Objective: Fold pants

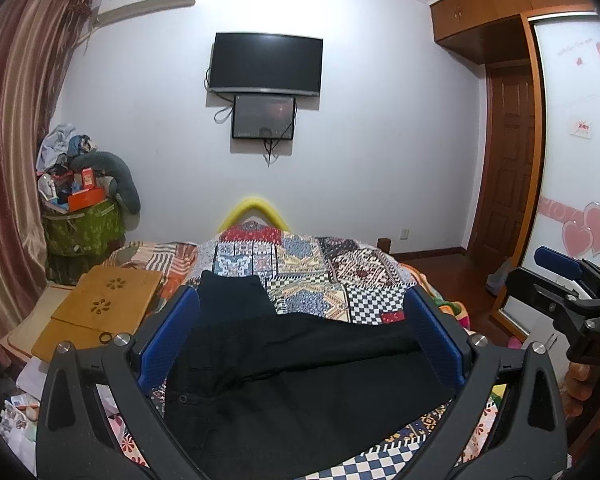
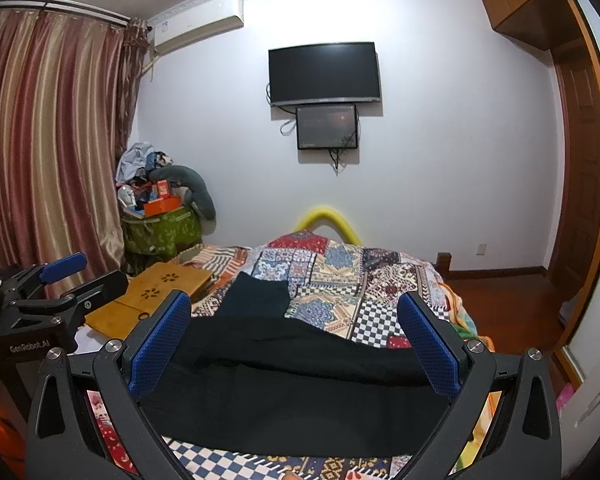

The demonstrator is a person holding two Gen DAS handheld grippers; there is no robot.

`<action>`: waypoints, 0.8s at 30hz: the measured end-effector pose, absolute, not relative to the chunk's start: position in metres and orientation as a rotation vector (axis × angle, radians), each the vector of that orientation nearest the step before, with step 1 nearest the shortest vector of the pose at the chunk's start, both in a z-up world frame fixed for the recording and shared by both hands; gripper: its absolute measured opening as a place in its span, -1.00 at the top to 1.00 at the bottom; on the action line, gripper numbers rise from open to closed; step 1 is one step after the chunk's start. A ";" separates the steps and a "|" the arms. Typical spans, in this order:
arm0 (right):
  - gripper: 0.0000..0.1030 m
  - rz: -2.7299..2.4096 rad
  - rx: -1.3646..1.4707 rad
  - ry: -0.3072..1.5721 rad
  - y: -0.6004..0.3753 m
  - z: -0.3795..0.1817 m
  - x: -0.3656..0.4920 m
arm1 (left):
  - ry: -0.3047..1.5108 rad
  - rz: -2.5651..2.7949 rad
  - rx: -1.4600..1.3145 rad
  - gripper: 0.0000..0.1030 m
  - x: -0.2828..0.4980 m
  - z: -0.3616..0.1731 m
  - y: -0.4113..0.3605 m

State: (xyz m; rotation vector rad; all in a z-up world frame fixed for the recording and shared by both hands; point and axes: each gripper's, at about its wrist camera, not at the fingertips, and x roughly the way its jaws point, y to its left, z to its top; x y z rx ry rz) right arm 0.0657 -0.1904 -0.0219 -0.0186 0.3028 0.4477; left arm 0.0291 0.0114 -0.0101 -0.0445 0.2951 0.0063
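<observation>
One pair of black pants [image 1: 284,368] lies spread on a patchwork quilt [image 1: 300,264] over the bed, one leg reaching toward the far wall. We see the left gripper [image 1: 300,336] above the pants, its blue pads [image 1: 168,340] set wide apart and holding nothing. The right gripper [image 2: 296,340] hangs likewise over the pants, jaws spread wide and empty. Each gripper's body bears lettering: "GenRobot.AI" on the left one as seen from the right wrist, "DAS" on the right one as seen from the left wrist. A wooden lap desk [image 1: 104,300] rests on the bed's left side. A television [image 1: 266,62] hangs on the wall.
</observation>
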 end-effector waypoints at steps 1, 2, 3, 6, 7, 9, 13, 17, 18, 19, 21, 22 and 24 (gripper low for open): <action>-0.99 0.443 -0.022 0.314 -0.190 -0.024 0.071 | 0.306 0.007 -0.051 -1.00 0.035 -0.012 0.014; -0.99 0.439 -0.025 0.321 -0.189 -0.026 0.074 | 0.314 0.009 -0.055 -1.00 0.041 -0.014 0.017; -0.99 0.436 -0.027 0.327 -0.190 -0.028 0.078 | 0.329 0.014 -0.057 -1.00 0.051 -0.017 0.021; -0.99 0.421 -0.041 0.370 -0.190 -0.039 0.099 | 0.351 0.028 -0.065 -1.00 0.076 -0.024 0.034; -0.99 0.417 -0.043 0.382 -0.191 -0.042 0.105 | 0.330 0.031 -0.072 -1.00 0.083 -0.025 0.038; -0.99 0.416 -0.045 0.402 -0.191 -0.047 0.116 | 0.349 0.048 -0.077 -1.00 0.101 -0.030 0.049; -0.99 0.407 -0.055 0.454 -0.192 -0.059 0.150 | 0.400 0.119 -0.070 -1.00 0.143 -0.042 0.078; -0.99 0.416 -0.058 0.499 -0.190 -0.073 0.183 | 0.436 0.196 -0.042 -1.00 0.188 -0.061 0.112; -0.99 0.418 -0.062 0.510 -0.189 -0.075 0.190 | 0.462 0.213 -0.032 -1.00 0.202 -0.070 0.124; -0.99 0.418 -0.069 0.528 -0.189 -0.082 0.202 | 0.492 0.220 -0.036 -1.00 0.211 -0.080 0.131; -0.99 0.416 -0.079 0.578 -0.187 -0.096 0.223 | 0.565 0.247 -0.039 -1.00 0.231 -0.102 0.146; -0.99 0.416 -0.087 0.610 -0.186 -0.104 0.234 | 0.606 0.258 -0.050 -1.00 0.242 -0.113 0.156; -0.99 0.419 -0.100 0.667 -0.184 -0.120 0.254 | 0.669 0.257 -0.089 -1.00 0.263 -0.138 0.172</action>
